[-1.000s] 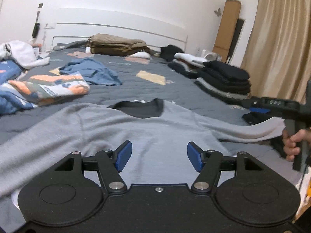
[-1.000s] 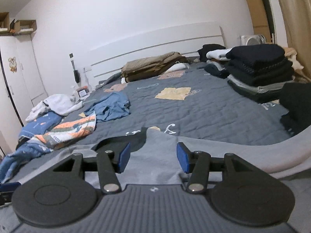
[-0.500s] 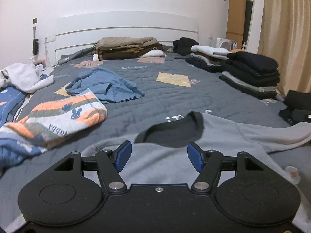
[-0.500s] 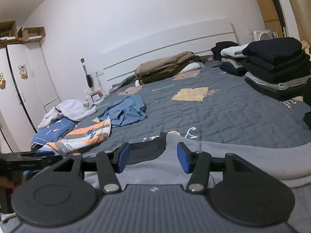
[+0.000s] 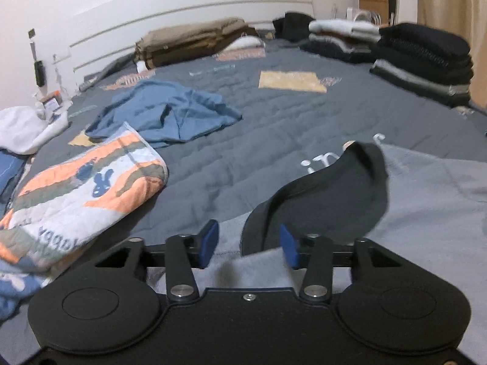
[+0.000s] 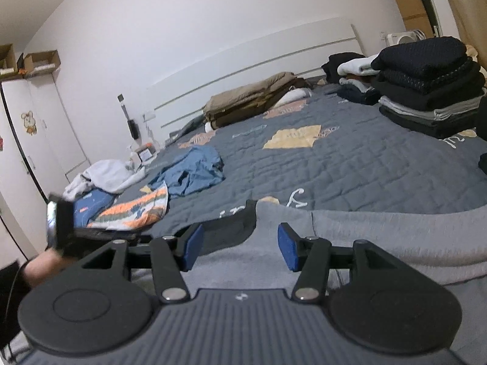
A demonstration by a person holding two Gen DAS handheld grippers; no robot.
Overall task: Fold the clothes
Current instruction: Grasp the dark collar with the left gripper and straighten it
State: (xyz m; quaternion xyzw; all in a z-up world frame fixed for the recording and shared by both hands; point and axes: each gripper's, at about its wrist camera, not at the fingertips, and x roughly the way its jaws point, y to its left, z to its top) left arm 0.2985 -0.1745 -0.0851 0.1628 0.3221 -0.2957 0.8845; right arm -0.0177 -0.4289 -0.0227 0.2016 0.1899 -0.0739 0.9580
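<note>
Grey sweater (image 5: 426,200): spread flat on the quilted bed (image 5: 274,140), black collar (image 5: 331,194) turned up
Left gripper (image 5: 249,245): low over the collar edge, jaws apart, gripping nothing
Right gripper (image 6: 237,246): fingers spread wide above the sweater body, empty
Beside: striped orange cloth (image 5: 79,194), blue shirt (image 5: 164,112)

Grey sweater (image 5: 426,213): soft matt knit cloth, dark ribbed collar (image 5: 328,194). Bed cover (image 5: 274,140): quilted grey cloth, stitched grid, matt. Orange-striped piece (image 5: 76,194), near left: printed cloth, slightly fuzzy. Blue garment (image 5: 164,112): thin crumpled cloth. Far-right stack (image 6: 426,85): dark, coarse-looking knits. Left gripper (image 5: 249,245): matt black plastic body, blue rubbery-looking pads, bright metal pivot screws. Right gripper (image 6: 240,245): same make, ribbed grey plastic plate. Headboard (image 6: 258,60): smooth white, faint sheen.
</note>
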